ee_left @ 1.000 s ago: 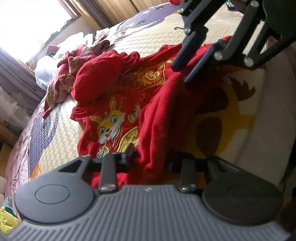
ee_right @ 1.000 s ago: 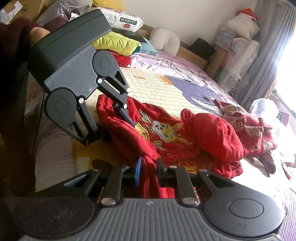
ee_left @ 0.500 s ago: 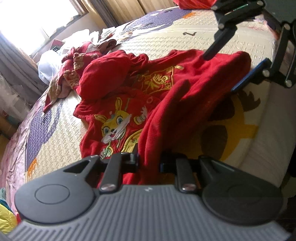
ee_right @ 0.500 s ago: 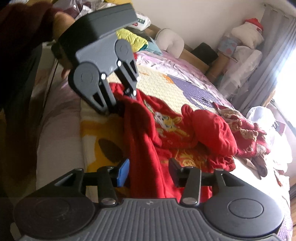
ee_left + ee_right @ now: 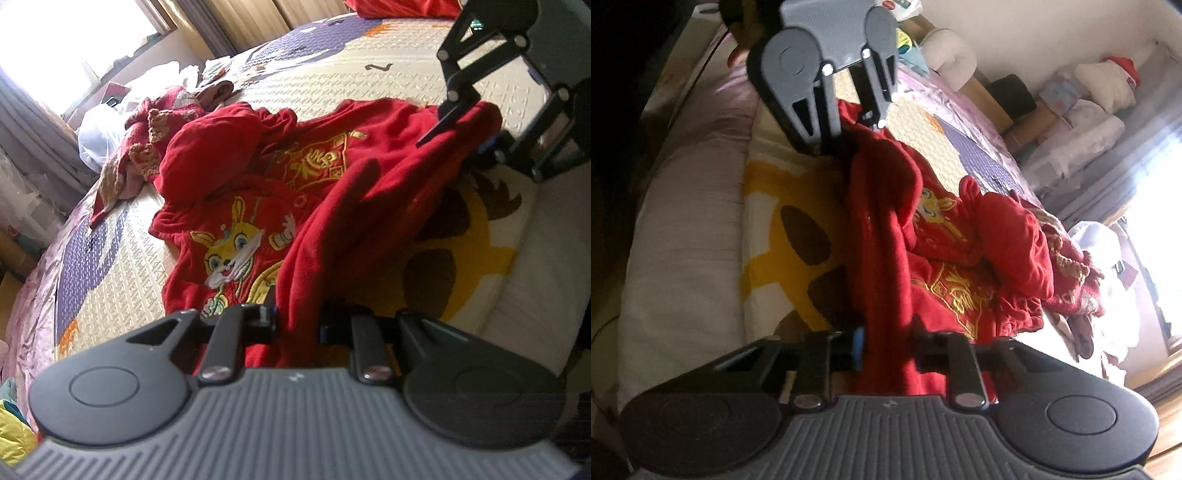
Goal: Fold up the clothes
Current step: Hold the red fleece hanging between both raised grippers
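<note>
the left gripper [image 5: 297, 319] is clenched on a bunched edge of the red garment [image 5: 332, 206], the cloth squeezed tight between its two fingers at the near end of the bed. the right gripper [image 5: 886, 345] has the same garment between its fingers at the other end of that edge; its jaws are closing, and the red cloth fills the gap and meets both pads. each gripper shows in the other's camera: from the left wrist the right gripper [image 5: 461, 125] sits at the far corner of the raised hem, and from the right wrist the left gripper [image 5: 846, 136] is at the top of the ridge of cloth, with a hand [image 5: 738, 51] partly seen behind it.

between the two tools the held edge forms a long raised fold. the rest of the garment lies spread on the bed's quilted mat [image 5: 406, 81], front up, showing an embroidered yellow rabbit [image 5: 229, 254] and gold lettering [image 5: 317, 162]. a red hood or sleeve [image 5: 210, 151] is heaped at its far side. beyond it lies another red and gold patterned garment [image 5: 147, 147] beside a white plastic bag [image 5: 92, 136], near the bright window [image 5: 66, 48]. under the held edge is a yellow and brown cartoon blanket [image 5: 476, 236].
</note>
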`<state>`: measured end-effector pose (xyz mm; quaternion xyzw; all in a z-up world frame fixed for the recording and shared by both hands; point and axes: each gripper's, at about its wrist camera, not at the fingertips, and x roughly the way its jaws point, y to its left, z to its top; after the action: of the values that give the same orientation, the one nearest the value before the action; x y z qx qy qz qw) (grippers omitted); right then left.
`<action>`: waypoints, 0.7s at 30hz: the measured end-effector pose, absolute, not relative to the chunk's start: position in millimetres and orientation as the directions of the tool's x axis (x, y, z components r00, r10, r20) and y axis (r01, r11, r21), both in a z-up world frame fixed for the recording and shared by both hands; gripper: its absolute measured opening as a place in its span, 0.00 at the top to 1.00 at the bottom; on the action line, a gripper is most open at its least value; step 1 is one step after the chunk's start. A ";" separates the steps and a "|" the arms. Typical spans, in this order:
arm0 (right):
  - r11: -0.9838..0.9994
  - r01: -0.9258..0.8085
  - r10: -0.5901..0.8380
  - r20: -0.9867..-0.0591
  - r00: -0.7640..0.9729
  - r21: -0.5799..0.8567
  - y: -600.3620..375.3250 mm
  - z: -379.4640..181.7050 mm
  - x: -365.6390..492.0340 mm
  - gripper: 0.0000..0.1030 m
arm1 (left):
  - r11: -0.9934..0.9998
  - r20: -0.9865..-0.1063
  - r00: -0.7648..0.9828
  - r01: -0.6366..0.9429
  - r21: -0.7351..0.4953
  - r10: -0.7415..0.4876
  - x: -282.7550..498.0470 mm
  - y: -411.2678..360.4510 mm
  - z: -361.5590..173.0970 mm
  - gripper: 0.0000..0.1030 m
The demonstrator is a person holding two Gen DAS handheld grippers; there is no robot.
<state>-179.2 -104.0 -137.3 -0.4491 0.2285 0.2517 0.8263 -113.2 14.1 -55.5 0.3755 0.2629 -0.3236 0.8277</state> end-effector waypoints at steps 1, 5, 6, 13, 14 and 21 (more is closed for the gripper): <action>0.476 -0.619 0.215 -0.600 0.771 -0.625 -104.8 -135.5 -178.6 0.83 | 0.507 -0.679 0.653 0.733 0.453 -0.337 -113.3 13.9 -55.8 0.83; 0.485 -0.605 0.226 -0.578 0.784 -0.631 -107.5 -129.2 -176.5 0.86 | 0.492 -0.682 0.654 0.734 0.468 -0.326 -113.4 10.8 -56.2 0.84; 0.486 -0.604 0.225 -0.578 0.784 -0.631 -107.5 -127.8 -175.3 0.86 | 0.487 -0.682 0.656 0.733 0.474 -0.323 -113.1 9.3 -55.5 0.85; 0.511 -0.576 0.232 -0.543 0.807 -0.638 -111.0 -111.1 -164.0 0.88 | 0.494 -0.668 0.671 0.721 0.486 -0.322 -104.8 6.2 -37.4 0.86; 0.524 -0.568 0.236 -0.532 0.813 -0.635 -112.5 -106.9 -161.1 0.88 | 0.492 -0.669 0.669 0.723 0.485 -0.323 -103.6 6.8 -34.8 0.86; 0.580 -0.518 0.242 -0.475 0.846 -0.628 -117.6 -83.0 -141.3 0.88 | 0.457 -0.665 0.679 0.720 0.522 -0.311 -89.9 6.1 -14.6 0.86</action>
<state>-141.3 -117.6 -83.0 -0.4031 0.1715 0.2178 0.8722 -89.9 6.1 -14.6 0.4146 0.2469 -0.3155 0.8171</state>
